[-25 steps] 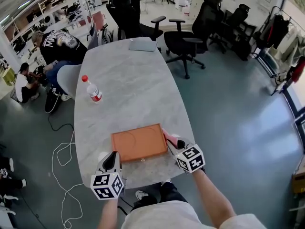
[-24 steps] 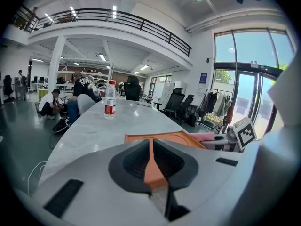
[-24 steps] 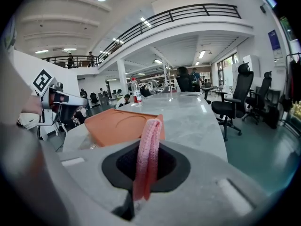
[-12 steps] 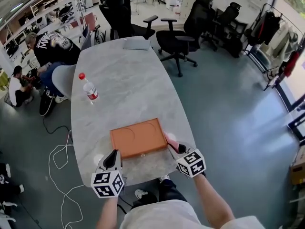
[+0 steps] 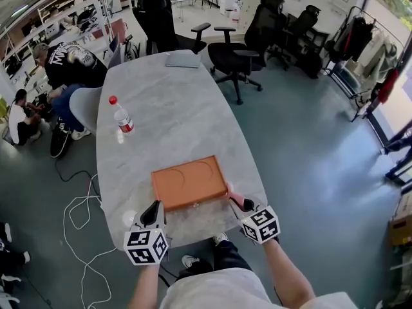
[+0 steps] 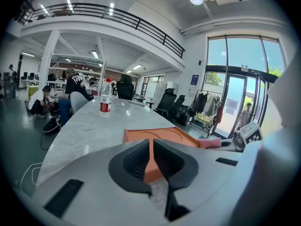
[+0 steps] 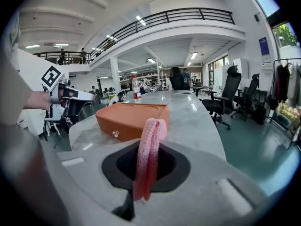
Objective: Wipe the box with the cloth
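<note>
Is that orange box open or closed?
Shut. The flat orange rectangular box has its lid flush, no gap along the front.

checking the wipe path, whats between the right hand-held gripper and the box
Only the pink cloth, pinched in the right hand-held gripper and sticking up in front of the orange box; the right gripper view shows it.
</note>
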`<state>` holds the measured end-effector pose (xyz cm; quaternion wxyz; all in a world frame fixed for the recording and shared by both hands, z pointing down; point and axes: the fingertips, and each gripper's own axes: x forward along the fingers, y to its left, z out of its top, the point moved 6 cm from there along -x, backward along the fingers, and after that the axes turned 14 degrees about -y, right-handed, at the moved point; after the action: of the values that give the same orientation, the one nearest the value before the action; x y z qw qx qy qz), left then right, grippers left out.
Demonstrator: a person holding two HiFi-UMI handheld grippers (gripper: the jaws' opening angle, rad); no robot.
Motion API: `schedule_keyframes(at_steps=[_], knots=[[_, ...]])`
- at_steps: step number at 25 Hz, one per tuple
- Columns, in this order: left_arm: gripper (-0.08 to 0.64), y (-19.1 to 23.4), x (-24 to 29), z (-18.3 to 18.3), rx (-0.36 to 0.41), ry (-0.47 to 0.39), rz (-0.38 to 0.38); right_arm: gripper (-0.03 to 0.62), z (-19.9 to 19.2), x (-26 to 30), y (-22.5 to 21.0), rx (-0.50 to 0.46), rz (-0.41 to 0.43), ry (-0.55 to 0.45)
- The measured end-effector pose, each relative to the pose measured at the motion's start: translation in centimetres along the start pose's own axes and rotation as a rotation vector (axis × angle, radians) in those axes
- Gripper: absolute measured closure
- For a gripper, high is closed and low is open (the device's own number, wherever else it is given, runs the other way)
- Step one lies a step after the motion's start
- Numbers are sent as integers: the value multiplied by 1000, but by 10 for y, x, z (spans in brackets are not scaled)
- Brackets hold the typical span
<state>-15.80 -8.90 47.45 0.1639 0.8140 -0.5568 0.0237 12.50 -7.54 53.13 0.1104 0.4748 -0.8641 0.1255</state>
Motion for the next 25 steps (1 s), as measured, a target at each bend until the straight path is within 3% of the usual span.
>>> schedule_keyframes(at_steps=[9, 14, 19, 25], knots=[[531, 9, -4, 5, -15, -19, -3, 578, 25, -9, -8, -78, -36, -5], [531, 14, 1, 6, -22, -26, 13, 578, 56, 5, -25, -155, -5, -26], [531, 24, 12, 6, -32, -26, 62, 578, 92, 44, -40, -224, 114, -35], [531, 32, 26, 10, -43, -20, 128, 578, 130, 103, -41, -298, 341, -5]])
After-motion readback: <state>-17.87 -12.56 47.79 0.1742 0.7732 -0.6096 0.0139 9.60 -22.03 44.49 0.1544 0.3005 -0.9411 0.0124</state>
